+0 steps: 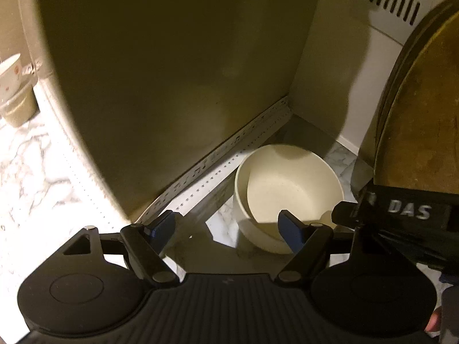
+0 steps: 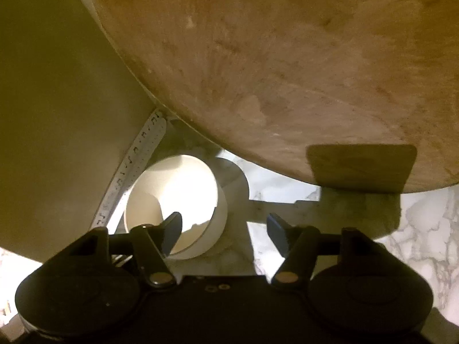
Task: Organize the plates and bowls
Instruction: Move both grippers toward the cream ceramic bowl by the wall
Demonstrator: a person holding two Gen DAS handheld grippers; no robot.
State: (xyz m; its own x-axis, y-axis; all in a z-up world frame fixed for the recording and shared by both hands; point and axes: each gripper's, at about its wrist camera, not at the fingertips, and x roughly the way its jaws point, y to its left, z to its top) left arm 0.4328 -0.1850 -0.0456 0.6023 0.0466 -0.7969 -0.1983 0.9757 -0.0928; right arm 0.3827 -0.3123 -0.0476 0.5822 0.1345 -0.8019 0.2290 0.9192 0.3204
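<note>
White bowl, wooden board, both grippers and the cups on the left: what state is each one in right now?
White bowl: upright, empty, on the marble counter in the corner.
Wooden board: round, standing on edge beside the bowl.
Left gripper: open, holding nothing, one finger in front of the bowl.
Right gripper: open, holding nothing.
Cups: stacked upright at the far left.

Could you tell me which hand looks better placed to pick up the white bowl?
Probably left: the left tool, open, straddles the wall of the bowl with room around it, while the right tool is crowded under the big brown plate.
</note>
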